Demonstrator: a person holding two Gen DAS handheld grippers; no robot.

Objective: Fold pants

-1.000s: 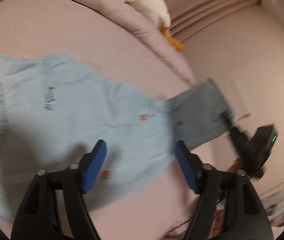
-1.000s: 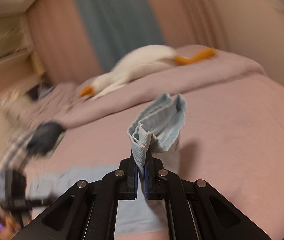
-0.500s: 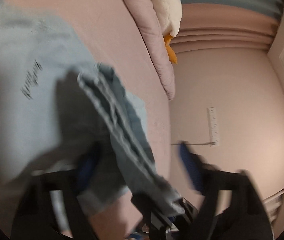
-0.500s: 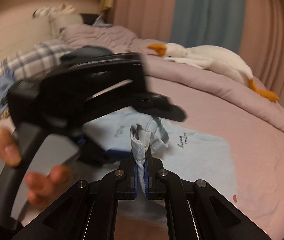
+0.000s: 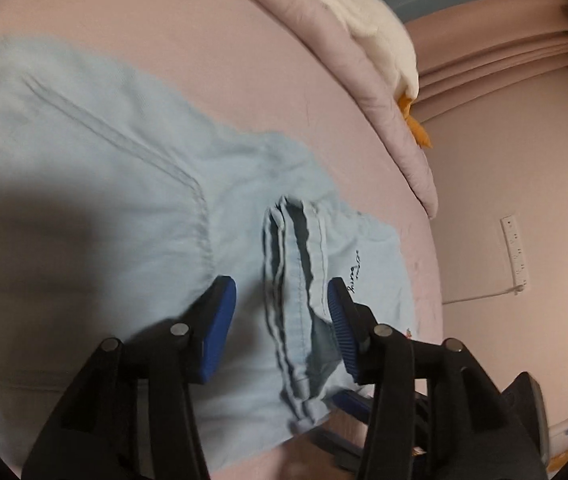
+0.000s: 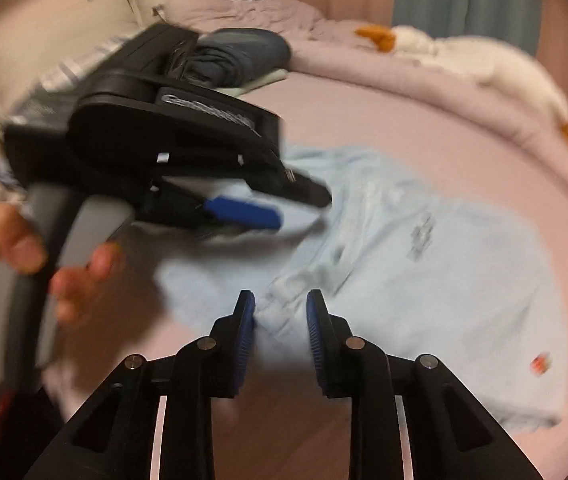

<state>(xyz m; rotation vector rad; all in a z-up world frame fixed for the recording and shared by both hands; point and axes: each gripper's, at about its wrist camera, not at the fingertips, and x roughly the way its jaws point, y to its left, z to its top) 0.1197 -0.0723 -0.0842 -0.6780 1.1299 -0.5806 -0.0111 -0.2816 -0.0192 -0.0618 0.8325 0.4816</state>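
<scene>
Left gripper (image 5: 280, 312): jaws opening, pads clear of cloth. Light blue pants (image 5: 96, 184) spread flat on the pink bed (image 5: 220, 40), reaching left of it; bunched hem edge (image 5: 292, 280) lies between its fingers. Right gripper (image 6: 280, 320): jaws opening, hem between, not pinched. Bare sheet beyond, toward the plush goose (image 6: 484, 56).

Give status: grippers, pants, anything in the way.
Right gripper opening, pads clear of the hem. Left gripper open, straddling the bunched hem. Pants lie on the bed. Nothing in the way.
</scene>
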